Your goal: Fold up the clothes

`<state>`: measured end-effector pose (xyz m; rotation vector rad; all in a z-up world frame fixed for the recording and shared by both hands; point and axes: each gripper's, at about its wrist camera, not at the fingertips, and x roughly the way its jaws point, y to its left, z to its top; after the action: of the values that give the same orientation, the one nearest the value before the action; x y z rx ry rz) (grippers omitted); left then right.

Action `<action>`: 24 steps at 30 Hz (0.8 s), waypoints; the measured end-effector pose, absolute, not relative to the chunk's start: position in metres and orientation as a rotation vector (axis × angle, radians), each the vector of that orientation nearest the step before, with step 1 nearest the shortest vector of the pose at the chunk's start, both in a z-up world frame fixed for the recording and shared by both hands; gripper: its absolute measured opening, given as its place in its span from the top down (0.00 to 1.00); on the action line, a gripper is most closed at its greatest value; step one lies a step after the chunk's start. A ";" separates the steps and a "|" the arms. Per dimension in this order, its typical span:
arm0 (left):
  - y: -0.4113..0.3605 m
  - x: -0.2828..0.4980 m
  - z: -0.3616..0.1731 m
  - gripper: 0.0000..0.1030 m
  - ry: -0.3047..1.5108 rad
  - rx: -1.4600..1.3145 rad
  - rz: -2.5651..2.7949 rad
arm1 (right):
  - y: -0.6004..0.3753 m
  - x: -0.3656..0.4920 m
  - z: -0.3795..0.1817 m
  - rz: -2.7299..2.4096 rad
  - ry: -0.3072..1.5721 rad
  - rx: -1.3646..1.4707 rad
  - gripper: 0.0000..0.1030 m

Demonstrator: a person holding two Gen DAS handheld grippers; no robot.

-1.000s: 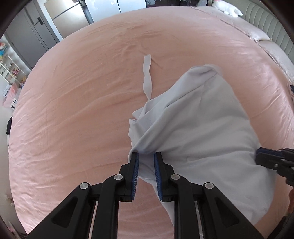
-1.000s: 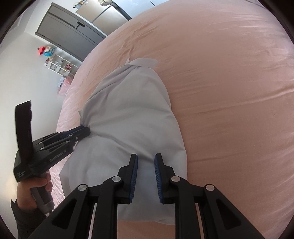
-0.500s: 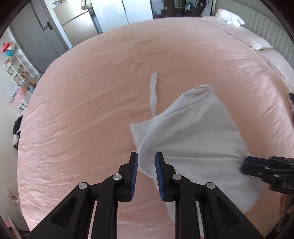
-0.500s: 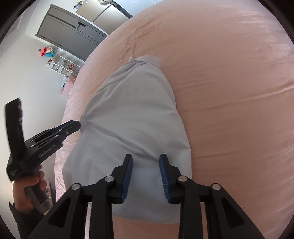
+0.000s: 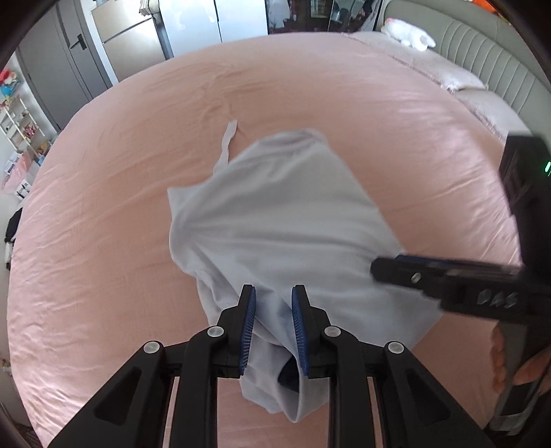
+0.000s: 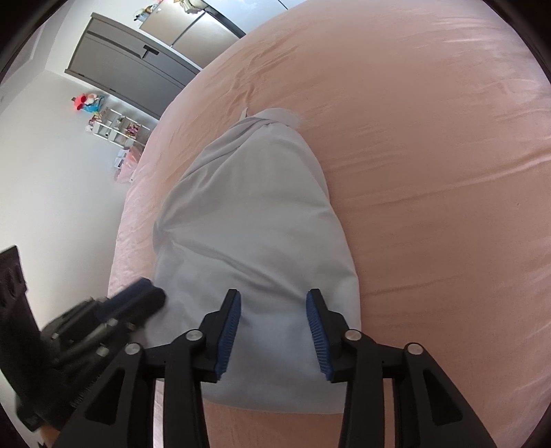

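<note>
A pale blue-grey garment lies lengthwise on the pink bed sheet, with a thin strap trailing from its far end. My left gripper is shut on a bunched edge of the garment, which hangs in a fold below the pads. In the right wrist view the same garment spreads out under my right gripper. Its jaws are opening and the pads stand clear of the cloth lying between them. The left gripper shows blurred close on the left there. The right gripper reaches over the garment's right edge.
A padded grey headboard and a white plush toy are at the far right of the bed. Grey wardrobe doors and a small shelf of toys stand beyond the bed's far edge. A hand grips the right tool.
The left gripper has risen and carried its bunched edge toward the right gripper. The right gripper's jaws have spread apart and let go of the cloth.
</note>
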<state>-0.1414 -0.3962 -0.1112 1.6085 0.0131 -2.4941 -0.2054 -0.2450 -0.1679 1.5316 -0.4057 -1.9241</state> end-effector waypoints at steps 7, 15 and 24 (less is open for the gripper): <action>-0.410 -0.110 -0.126 0.80 0.138 1.586 -2.476 | -0.244 -0.210 -0.169 -1.896 -0.434 1.533 0.53; -0.430 -0.086 -0.126 0.59 0.380 1.535 -2.431 | -0.215 -0.223 -0.169 -1.932 -0.557 1.561 0.31; -0.464 -0.065 -0.122 0.19 0.697 1.456 -2.427 | -0.183 -0.243 -0.199 -1.797 -0.925 1.585 0.27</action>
<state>-0.0653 -0.4644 -0.1219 1.4564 0.6967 -2.4272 -0.2428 -0.1829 -0.1987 1.5846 -0.9254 -1.7973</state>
